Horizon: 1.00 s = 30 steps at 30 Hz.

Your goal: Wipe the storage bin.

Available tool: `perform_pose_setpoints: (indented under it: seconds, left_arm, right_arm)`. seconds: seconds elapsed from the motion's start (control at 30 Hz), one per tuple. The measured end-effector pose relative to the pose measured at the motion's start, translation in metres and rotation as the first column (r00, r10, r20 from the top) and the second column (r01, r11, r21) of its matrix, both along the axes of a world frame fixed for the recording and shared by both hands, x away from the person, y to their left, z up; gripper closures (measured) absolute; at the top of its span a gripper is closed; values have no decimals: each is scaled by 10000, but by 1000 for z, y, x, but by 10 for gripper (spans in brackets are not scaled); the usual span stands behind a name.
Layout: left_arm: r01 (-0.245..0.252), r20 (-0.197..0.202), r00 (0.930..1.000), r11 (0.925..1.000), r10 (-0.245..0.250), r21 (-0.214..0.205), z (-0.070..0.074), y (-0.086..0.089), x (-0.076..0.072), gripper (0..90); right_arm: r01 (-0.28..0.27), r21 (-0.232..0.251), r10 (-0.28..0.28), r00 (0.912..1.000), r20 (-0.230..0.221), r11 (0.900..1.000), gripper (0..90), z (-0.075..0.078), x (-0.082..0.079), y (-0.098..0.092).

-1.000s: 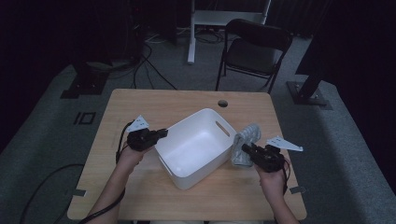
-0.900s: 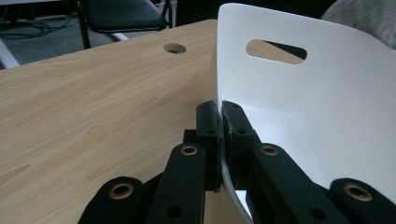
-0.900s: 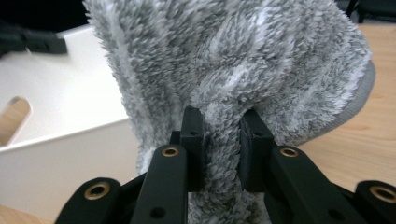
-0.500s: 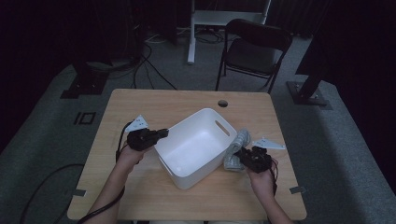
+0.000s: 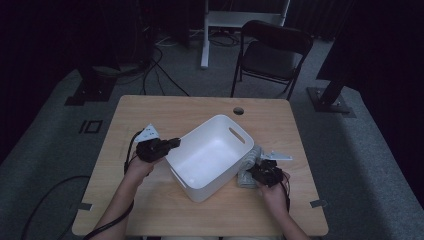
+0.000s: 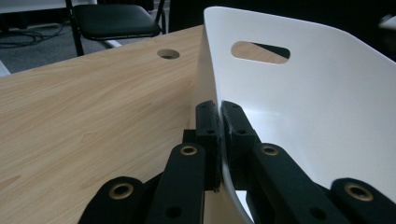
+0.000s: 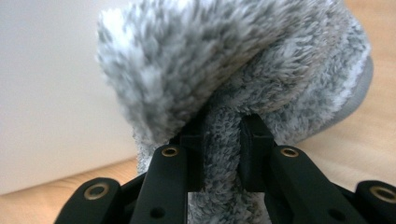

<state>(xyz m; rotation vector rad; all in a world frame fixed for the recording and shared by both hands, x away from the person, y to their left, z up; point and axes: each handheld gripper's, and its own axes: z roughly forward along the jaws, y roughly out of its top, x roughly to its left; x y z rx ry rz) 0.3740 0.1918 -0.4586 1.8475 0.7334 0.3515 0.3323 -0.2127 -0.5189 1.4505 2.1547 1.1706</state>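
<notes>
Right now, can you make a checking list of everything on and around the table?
Surface: wooden table, bare wood with a round hole near the far edge.
Job's things: white bin in the middle, nothing seen inside; fluffy grey slipper on the table at the bin's right side.
Clutter: nothing seen.
Grippers: left gripper shut on the bin's rim; right gripper shut on the slipper's fluffy edge.
Cables: one trails from each gripper; more lie on the floor beyond the table.
Surroundings: black folding chair, grey floor, dark stands.
</notes>
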Motion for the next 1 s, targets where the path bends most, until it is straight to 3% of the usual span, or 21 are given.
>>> perform_pose_setpoints:
  seconds: [0.1, 0.2, 0.27, 0.37, 0.4, 0.47, 0.53, 0.63, 0.73, 1.0]
  left_arm:
    - [-146, 12, 9999, 9999, 146, 17, 0, -1, -1, 867]
    - [-350, 23, 9994, 9993, 350, 122, 1, -3, -2, 869]
    - [-424, -27, 9991, 9989, 424, 198, 1, -5, -2, 869]
    - [-471, -16, 9989, 9985, 471, 285, 2, -7, -2, 871]
    - [-476, -19, 9989, 9984, 476, 303, 2, -7, -2, 872]
    - [-398, -19, 9992, 9988, 399, 295, 2, -7, -2, 871]
    - [-389, -27, 9992, 9988, 390, 296, 2, -7, -2, 871]
    - [-105, -44, 9999, 9999, 106, 87, 0, -5, -1, 869]
    - [36, 9, 10000, 9999, -36, -121, -1, -4, 0, 865]
    - [36, 94, 9999, 10000, -36, -3, -1, -4, 0, 865]
  right_arm:
    - [10, 71, -8, 9994, -351, 10000, 752, -7, 5, -1]
    - [-31, 278, 34, 9999, -107, 9996, 752, 3, 0, -4]
    - [-141, 666, 123, 9995, 280, 9977, 752, 15, -6, -7]
    - [-300, 797, 229, 9958, 887, 9964, 752, 31, -17, -8]
    - [-530, 1035, 386, 9899, 1366, 9932, 752, 44, -26, -8]
    - [-650, 1025, 447, 9809, 1893, 9926, 751, 56, -34, -6]
    - [-739, 1026, 498, 9742, 2201, 9920, 751, 63, -38, -4]
    - [-747, 657, 580, 9723, 2263, 9950, 751, 61, -35, 4]
    - [-635, 604, 492, 9755, 2145, 9962, 752, 55, -32, 6]
    - [-419, 206, 376, 9839, 1750, 9989, 752, 43, -27, 9]
